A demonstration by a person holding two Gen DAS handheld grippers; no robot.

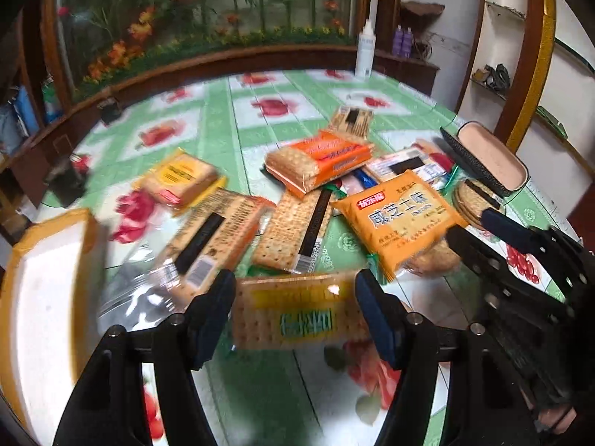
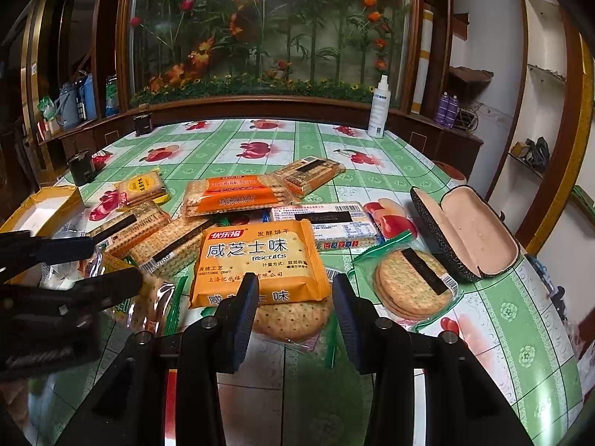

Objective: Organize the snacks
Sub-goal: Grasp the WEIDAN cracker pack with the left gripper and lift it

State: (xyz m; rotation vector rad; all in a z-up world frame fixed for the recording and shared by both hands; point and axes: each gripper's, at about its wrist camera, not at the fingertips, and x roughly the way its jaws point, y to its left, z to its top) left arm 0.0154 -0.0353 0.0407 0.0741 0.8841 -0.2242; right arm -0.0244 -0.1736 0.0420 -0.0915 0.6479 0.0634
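Left tool (image 1: 295,312) had a clear-wrapped cracker pack with green lettering (image 1: 297,316) lying between its pads; the pads stood at the pack's two short ends, but the blur kept me from telling whether they pressed on it or stood just off it. Right tool (image 2: 293,312) looked narrow yet had nothing clamped: its blue pads hung over the near edge of the orange cheese-biscuit pack (image 2: 256,260) and the round cracker pack (image 2: 293,319) under it, touching neither as far as I could see.

The snacks sat in a loose heap on the counter (image 2: 372,148), several packs overlapping. The white box with yellow edges (image 1: 44,297) stood at the left, near my left tool, and I judged it the likely place for the packs.

My worry was the left grip. If it were loose, the slick film could slide and the pack tip out on the way to the box. Squeezed too hard, the crackers would crack. On the right, closing on the orange pack might catch the round crackers below and drag both, and the open glasses case (image 2: 468,234) close by could get knocked.
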